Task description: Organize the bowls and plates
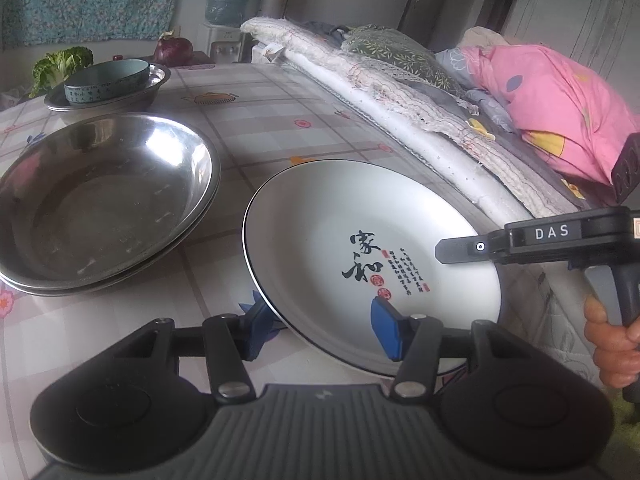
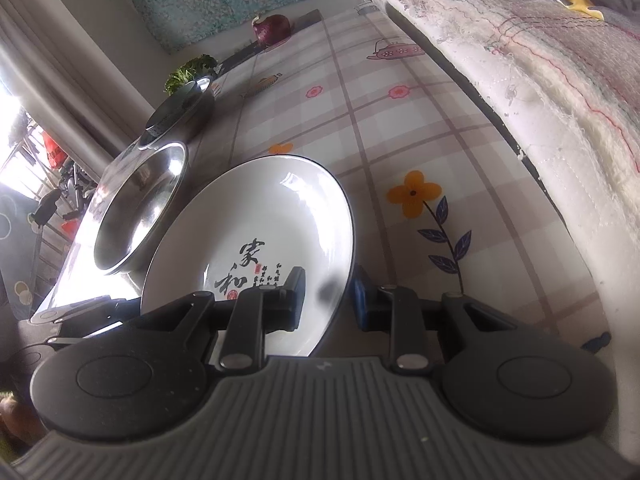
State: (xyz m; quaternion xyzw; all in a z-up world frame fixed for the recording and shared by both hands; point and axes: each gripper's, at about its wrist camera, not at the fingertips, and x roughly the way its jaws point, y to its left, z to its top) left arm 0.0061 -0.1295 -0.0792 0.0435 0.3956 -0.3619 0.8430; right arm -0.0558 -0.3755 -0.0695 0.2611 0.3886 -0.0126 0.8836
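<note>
A white plate [image 1: 360, 208] with black calligraphy and a dark rim is tilted, its near edge off the checked tablecloth [image 1: 280, 120]. My right gripper [image 2: 328, 300] is shut on the plate [image 2: 280, 208]: one finger lies on the inner face and the blue pad sits behind the rim. It reaches in from the right in the left wrist view, as the right gripper [image 1: 452, 254]. My left gripper [image 1: 320, 328] straddles the plate's near rim with its blue pads wide apart, not pressing. Two stacked steel basins [image 1: 104, 200] sit to the left.
A teal bowl [image 1: 108, 80] sits in a steel basin [image 1: 156, 86] at the back left. A cabbage [image 1: 60, 66] and a purple onion [image 1: 173, 50] lie behind them. Folded bedding [image 1: 400, 112] and a pink quilt [image 1: 560, 112] line the right side. A hand [image 1: 612, 344] holds the right handle.
</note>
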